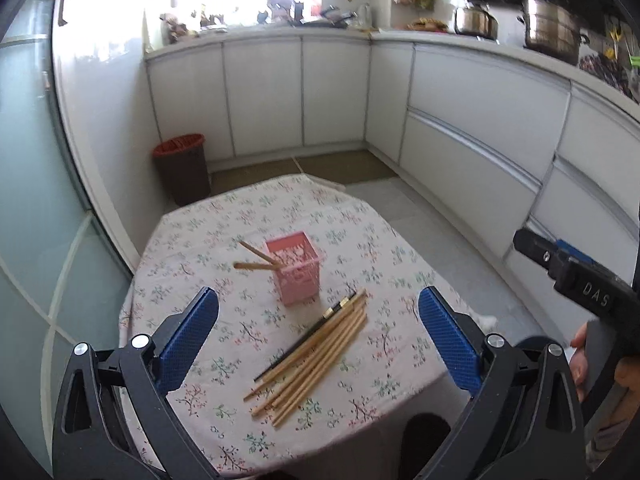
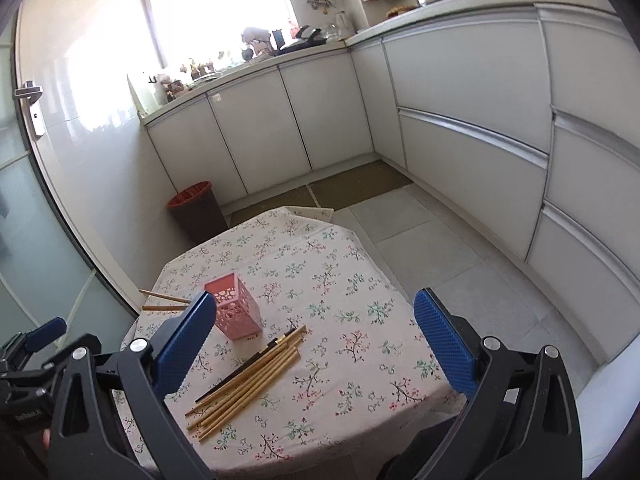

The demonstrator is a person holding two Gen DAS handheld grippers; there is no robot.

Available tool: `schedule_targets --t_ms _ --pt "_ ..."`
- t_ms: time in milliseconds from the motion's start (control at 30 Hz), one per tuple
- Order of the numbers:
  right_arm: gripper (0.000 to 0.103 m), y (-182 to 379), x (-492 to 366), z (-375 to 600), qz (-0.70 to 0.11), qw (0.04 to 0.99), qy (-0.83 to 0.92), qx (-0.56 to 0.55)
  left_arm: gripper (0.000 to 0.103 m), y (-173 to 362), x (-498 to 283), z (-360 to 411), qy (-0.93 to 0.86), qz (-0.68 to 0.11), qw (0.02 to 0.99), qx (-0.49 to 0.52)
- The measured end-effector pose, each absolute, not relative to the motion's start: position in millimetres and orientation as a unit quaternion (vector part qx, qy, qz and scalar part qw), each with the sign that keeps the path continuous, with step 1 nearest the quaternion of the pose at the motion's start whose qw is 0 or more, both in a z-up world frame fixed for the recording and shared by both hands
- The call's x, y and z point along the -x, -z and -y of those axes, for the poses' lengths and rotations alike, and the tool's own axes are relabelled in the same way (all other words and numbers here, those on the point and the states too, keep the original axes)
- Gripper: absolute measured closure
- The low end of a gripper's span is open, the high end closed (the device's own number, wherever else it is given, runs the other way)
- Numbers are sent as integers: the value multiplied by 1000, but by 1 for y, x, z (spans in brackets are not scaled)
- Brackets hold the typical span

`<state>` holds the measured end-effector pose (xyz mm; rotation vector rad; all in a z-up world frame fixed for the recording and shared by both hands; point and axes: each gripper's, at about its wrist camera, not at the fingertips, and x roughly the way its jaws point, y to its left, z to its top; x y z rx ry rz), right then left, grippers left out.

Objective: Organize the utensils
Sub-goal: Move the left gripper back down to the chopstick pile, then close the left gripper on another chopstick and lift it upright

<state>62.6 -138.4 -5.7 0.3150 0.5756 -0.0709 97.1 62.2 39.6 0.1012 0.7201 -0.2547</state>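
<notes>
Loosely bundled chopsticks (image 1: 316,354) beside pink holder (image 1: 295,267)

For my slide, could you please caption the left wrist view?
Open left gripper above loose chopsticks beside a pink holder holding two.

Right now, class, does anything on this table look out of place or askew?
Yes. Two wooden chopsticks lean far out of the pink holder, almost level. The remaining chopsticks lie loose on the tablecloth, one black among the wooden ones.
</notes>
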Motion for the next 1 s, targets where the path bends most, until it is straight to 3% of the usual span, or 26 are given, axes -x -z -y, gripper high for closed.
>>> schedule_targets --t_ms 200,333,400,467,500,633,767,1000 --pt "7 35 -56 177 -322 924 60 -199 7 28 -141 -13 198 -474 850 -119" --pt "7 55 -62 202 -348 905 77 -233 8 81 -163 20 222 -516 809 -174" --pt "7 64 -63 213 -358 897 83 -246 16 105 -177 29 232 -533 789 -199" --pt "7 72 -66 220 -364 892 88 -253 41 126 -191 30 238 -558 768 -205" --pt "7 76 -67 222 -366 890 90 -256 46 134 -197 28 245 -571 758 -197" --pt "7 94 -77 226 -387 878 86 -269 50 149 -210 27 275 -587 739 -186" --pt "7 107 -86 227 -406 868 80 -275 71 159 -221 36 273 -585 729 -229" --pt "7 118 -94 231 -418 860 87 -279 82 173 -247 43 228 -578 736 -269"
